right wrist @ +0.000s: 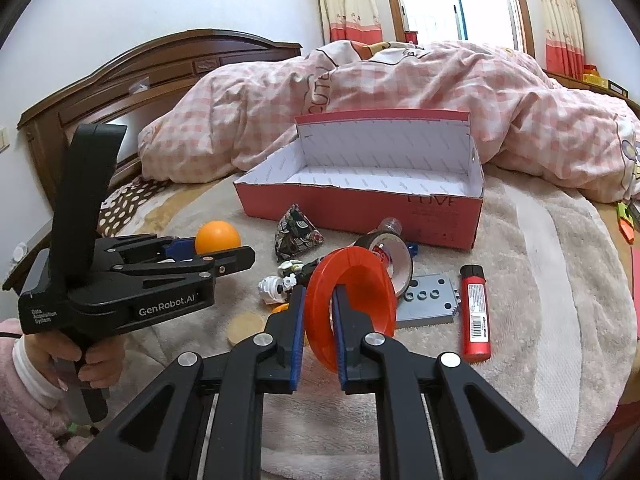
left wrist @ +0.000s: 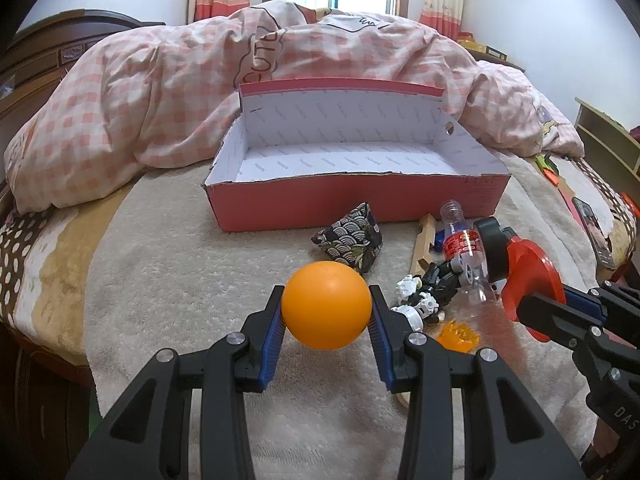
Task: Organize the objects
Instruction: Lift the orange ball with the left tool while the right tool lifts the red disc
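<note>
Left gripper jaws grasp the orange ball; right gripper jaws clench the upright red ring edge-on.

The left gripper carries white lettering on its black side, "GenRobot.AI", and near its rear in small print "Data Acquisition System". The pink shoebox bears "LOVE" on its near wall. The checked quilt on the far side shows dark letters reading "CUTE". The red lighter's label print is too small to read.
</note>
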Demonstrator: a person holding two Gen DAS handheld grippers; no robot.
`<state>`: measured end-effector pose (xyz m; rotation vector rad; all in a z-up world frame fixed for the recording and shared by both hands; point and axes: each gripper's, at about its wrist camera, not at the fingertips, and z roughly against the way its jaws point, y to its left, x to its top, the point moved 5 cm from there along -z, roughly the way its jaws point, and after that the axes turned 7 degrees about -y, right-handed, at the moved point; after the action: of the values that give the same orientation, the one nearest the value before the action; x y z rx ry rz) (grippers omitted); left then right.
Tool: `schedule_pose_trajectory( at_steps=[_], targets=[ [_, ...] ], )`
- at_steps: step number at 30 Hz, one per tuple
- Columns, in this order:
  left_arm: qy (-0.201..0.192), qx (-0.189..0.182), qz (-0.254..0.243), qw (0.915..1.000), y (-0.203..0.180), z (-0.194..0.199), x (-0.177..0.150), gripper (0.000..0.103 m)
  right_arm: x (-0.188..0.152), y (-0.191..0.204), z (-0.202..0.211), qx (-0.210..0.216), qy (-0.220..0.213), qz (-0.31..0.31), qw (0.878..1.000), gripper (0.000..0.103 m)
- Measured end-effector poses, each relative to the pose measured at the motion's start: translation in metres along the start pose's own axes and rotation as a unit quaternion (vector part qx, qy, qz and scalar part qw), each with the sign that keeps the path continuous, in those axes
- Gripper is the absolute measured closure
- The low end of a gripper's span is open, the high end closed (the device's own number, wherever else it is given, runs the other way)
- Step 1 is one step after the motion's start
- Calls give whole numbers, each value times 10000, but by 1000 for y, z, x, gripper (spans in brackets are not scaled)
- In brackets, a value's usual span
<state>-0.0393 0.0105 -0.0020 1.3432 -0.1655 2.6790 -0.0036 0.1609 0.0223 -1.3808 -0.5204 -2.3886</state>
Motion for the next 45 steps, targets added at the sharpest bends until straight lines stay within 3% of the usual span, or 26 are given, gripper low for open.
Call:
schedule_pose_trajectory(
  at_steps=[45],
  targets=[
    [-241,-223,-104,9994,-10,16,21,65,17,10,10,239,-364,57,9990,90]
  ],
)
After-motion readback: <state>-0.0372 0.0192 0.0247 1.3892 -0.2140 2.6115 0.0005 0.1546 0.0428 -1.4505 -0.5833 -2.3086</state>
